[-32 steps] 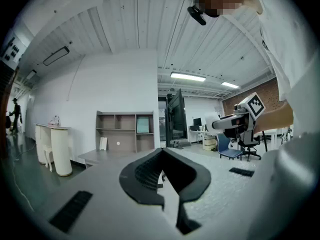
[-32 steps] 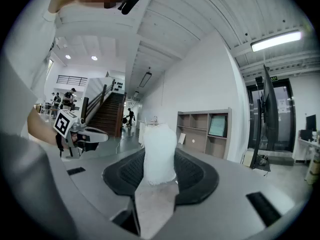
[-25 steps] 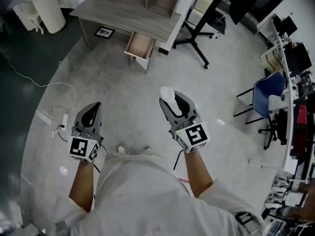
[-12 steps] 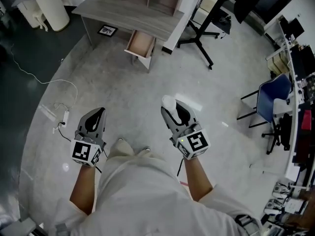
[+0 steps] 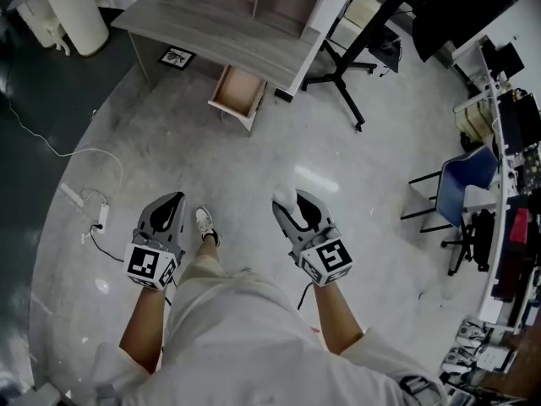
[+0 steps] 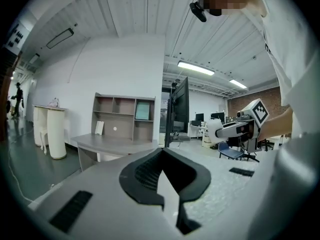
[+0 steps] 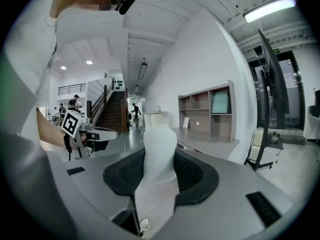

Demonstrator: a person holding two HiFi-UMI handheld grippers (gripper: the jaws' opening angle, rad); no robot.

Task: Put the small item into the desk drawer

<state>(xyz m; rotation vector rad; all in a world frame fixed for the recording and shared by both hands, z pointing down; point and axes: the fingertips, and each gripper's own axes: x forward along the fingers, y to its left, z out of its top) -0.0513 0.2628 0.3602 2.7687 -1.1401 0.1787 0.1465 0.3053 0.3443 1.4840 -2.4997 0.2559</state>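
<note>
Grey concrete floor (image 5: 254, 167) fills most of head view. Grey wood worktop (image 5: 211, 28) at top, well ahead of person. Blue chair (image 5: 461, 163) far right. Drawer (image 5: 239, 91) stands open under worktop's front edge. Left tool (image 5: 173, 200) low left, held over floor; jaws tip to tip, nothing between. Right tool (image 5: 287, 203) beside it at same height, jaws partly apart, clamped on item. White item (image 5: 285, 196) pokes past jaw tips, over floor, well apart from drawer.
</note>
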